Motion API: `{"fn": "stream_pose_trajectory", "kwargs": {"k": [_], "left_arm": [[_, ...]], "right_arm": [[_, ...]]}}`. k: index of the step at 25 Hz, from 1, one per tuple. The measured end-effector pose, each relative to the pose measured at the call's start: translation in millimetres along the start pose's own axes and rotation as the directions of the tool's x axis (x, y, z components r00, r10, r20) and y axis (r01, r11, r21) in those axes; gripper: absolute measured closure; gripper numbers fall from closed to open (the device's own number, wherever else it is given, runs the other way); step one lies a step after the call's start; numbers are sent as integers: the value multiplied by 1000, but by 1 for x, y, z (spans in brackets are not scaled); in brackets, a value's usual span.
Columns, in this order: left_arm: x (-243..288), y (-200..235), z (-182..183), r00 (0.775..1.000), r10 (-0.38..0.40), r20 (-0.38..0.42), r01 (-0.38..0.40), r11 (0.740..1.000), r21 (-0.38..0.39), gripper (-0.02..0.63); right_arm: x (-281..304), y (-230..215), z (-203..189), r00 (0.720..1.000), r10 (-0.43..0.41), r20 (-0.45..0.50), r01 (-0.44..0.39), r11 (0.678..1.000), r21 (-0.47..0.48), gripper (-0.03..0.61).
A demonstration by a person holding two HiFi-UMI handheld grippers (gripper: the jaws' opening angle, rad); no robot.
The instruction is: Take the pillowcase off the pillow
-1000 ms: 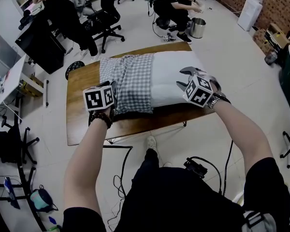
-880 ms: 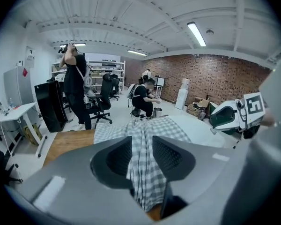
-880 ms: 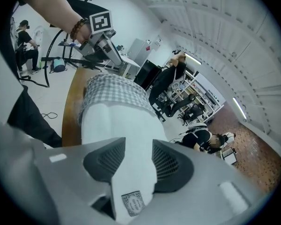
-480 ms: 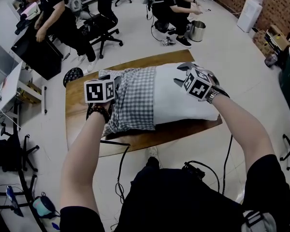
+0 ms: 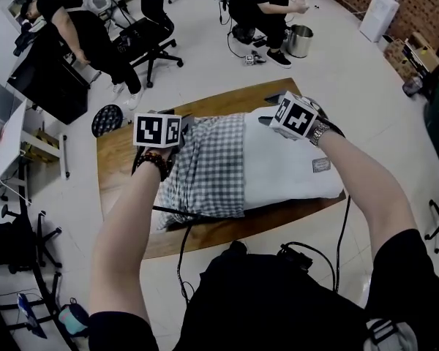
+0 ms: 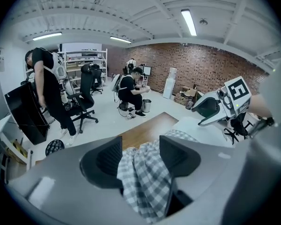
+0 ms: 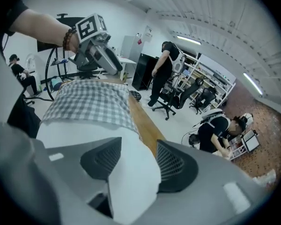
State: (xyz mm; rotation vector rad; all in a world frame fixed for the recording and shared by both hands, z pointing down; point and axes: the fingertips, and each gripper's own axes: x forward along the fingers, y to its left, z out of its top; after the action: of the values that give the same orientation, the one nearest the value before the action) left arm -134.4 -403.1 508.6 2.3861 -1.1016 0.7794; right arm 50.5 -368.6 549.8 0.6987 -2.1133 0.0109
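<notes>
A white pillow lies on the wooden table, its left part inside a grey checked pillowcase. My left gripper is at the pillowcase's far edge. In the left gripper view, bunched checked cloth fills the gap of the left gripper and touches both pads, though its jaws have just been opening. My right gripper is at the pillow's far right edge. White pillow bulges between the pads of the right gripper, whose jaws have also just been opening.
Bare table strips run along the left and far sides, and the pillow reaches the near edge. Beyond the table are people, black office chairs and a metal bucket. Cables hang below the near edge. A dark cabinet stands far left.
Both grippers have moved away from me, from the pillow's near edge to its far edge. The pillow now lies closer to the table's near edge, and a small tag shows on it.
</notes>
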Motion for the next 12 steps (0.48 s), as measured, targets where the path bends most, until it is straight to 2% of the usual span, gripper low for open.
{"fn": "stream_pose_trajectory", "kwargs": {"k": [6, 12], "left_arm": [[42, 27, 13, 990, -90, -106, 91, 996, 4, 359], [83, 43, 24, 965, -160, -207, 165, 986, 8, 353]], "right_arm": [[41, -35, 13, 994, 98, -47, -95, 993, 70, 308], [68, -63, 25, 972, 220, -81, -203, 963, 175, 279]]}}
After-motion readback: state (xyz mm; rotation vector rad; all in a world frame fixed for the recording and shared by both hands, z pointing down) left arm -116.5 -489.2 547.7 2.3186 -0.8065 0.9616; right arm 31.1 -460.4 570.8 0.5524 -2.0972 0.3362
